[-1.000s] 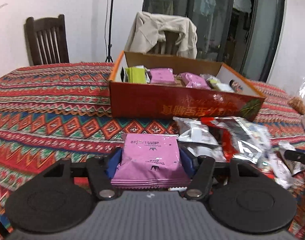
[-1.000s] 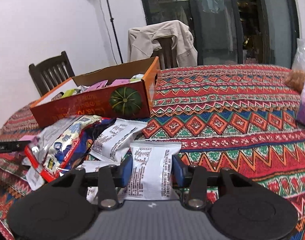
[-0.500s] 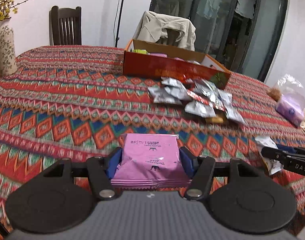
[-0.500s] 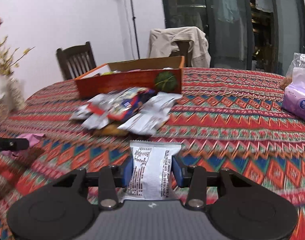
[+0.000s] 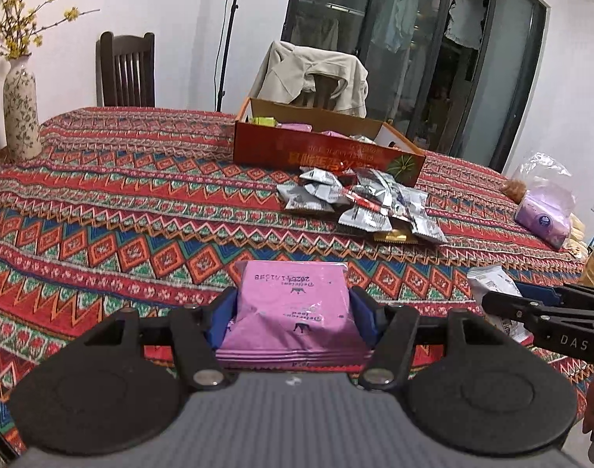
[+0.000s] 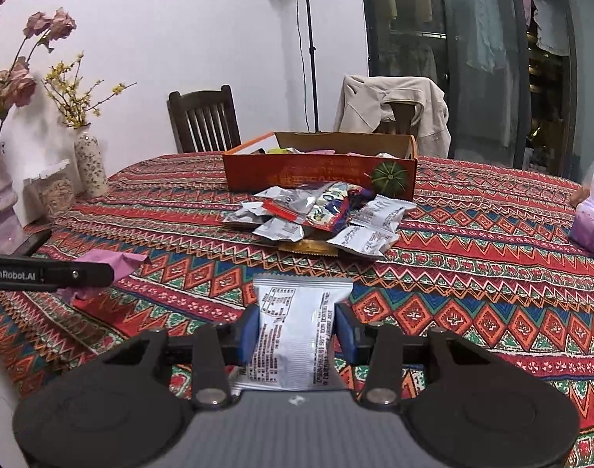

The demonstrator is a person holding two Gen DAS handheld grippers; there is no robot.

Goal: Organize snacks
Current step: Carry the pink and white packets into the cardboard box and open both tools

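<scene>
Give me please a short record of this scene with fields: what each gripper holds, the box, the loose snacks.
left gripper: shut on pink packet
right gripper: shut on white packet
orange box: open, holds some snacks, far side of table
loose snack pile: on tablecloth, in front of box

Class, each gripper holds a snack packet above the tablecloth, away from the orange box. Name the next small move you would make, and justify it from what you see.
Probably carry both packets toward the orange box. The left gripper clamps a pink packet, the right gripper a white packet; the box is open-topped and already holds snacks, beyond the loose pile.
</scene>
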